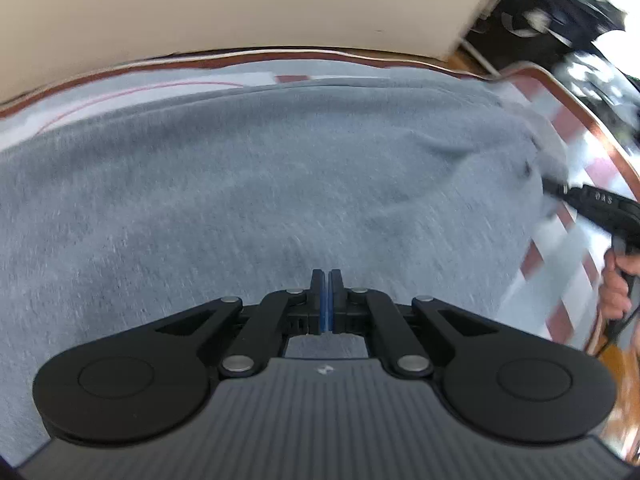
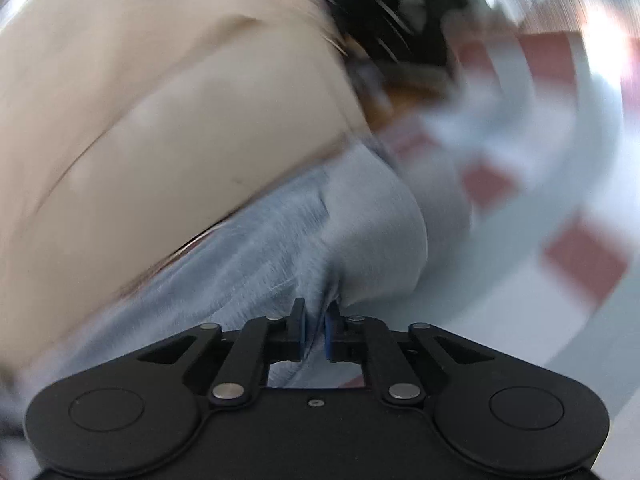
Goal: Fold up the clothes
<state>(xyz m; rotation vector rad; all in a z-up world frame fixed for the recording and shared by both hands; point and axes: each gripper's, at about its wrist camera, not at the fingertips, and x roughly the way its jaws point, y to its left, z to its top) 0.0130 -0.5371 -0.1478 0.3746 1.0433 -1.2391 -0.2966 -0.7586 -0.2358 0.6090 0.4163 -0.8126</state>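
A grey knit garment point(image 1: 280, 160) lies spread across most of the table. My left gripper point(image 1: 326, 274) hovers low over its middle, and its blue pads are together with no fabric showing between them. At the garment's right edge, my right gripper point(image 1: 550, 188) pinches a raised fold, held by a person's hand point(image 1: 616, 292). In the right wrist view, the right gripper point(image 2: 316, 312) is shut on a bunched ridge of the grey garment point(image 2: 360, 240), which puckers up out of the pads. This view is blurred.
A red-and-white checked cloth point(image 1: 560, 280) covers the table, which has a brown raised rim point(image 1: 600, 132). A cream panel point(image 1: 240, 0) stands right behind the far edge. Dark blurred objects point(image 1: 540, 20) sit beyond the far right corner.
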